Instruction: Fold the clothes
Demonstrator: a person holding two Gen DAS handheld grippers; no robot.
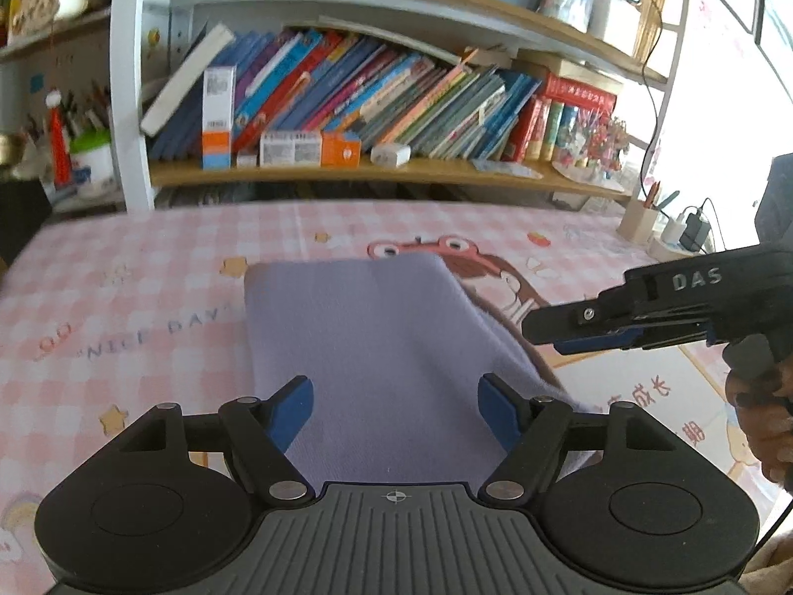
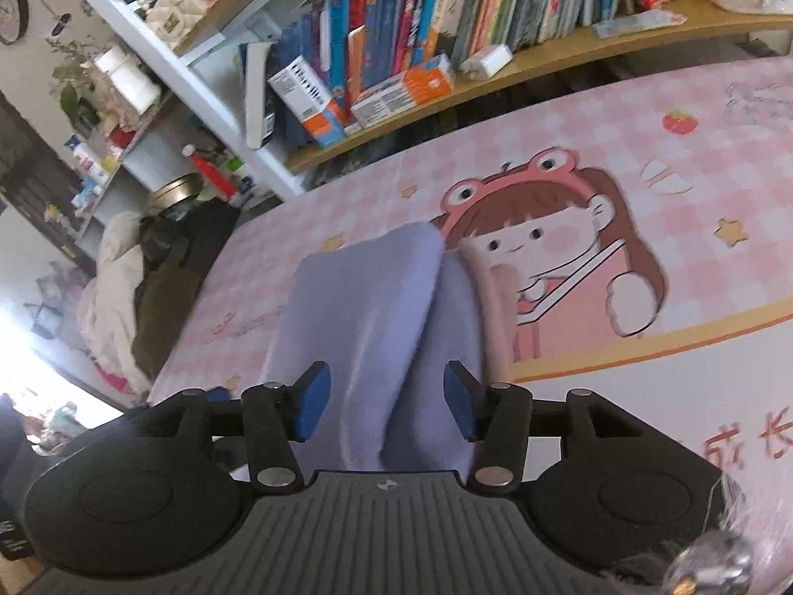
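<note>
A lavender cloth (image 1: 367, 337) lies folded on the pink checked table cover (image 1: 124, 307); its right side is doubled over and raised in a ridge (image 2: 436, 287). My left gripper (image 1: 395, 406) is open just above the cloth's near end, its blue pads (image 1: 297, 409) apart on either side and holding nothing. My right gripper (image 2: 386, 401) is open over the cloth's near right edge, the fold lying between its pads (image 2: 314, 399) without being pinched. In the left wrist view the right gripper (image 1: 560, 332) comes in from the right, beside the cloth's right edge.
A bookshelf (image 1: 376, 168) with leaning books and small boxes runs along the table's far edge. A pen holder and a charger (image 1: 644, 218) stand at the far right corner. A pile of clothes (image 2: 129, 287) lies beyond the table's left end.
</note>
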